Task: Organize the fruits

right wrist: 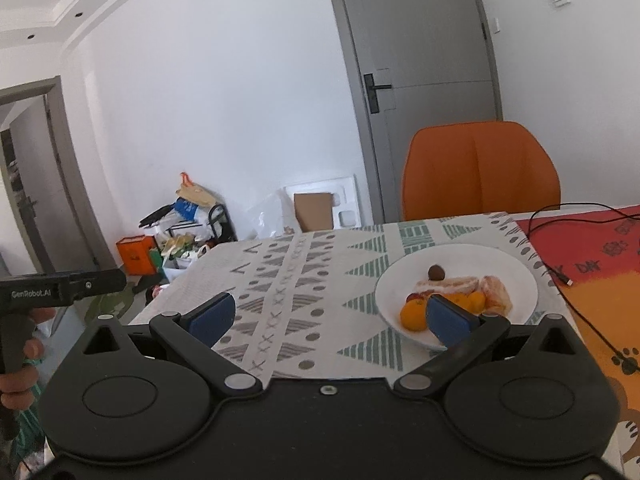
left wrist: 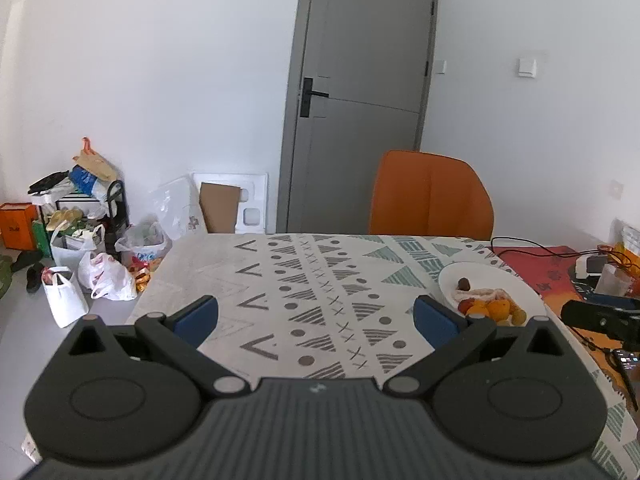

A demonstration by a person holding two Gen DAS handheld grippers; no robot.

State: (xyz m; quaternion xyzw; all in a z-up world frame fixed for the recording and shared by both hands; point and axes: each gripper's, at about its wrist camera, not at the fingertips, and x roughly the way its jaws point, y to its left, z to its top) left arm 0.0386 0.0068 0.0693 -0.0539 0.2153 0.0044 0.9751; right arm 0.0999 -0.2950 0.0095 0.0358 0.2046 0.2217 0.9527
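Legibly, "GenRobot.AI" on left gripper [right wrist: 64, 288]; jaws spread.

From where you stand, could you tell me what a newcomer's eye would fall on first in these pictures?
Most likely the orange chair at the far edge of the table, in front of the grey door. Next comes the white plate of fruit on the patterned tablecloth, with small orange fruits toward its near side and a dark round one behind them. Both the left gripper and right gripper are open above the table.
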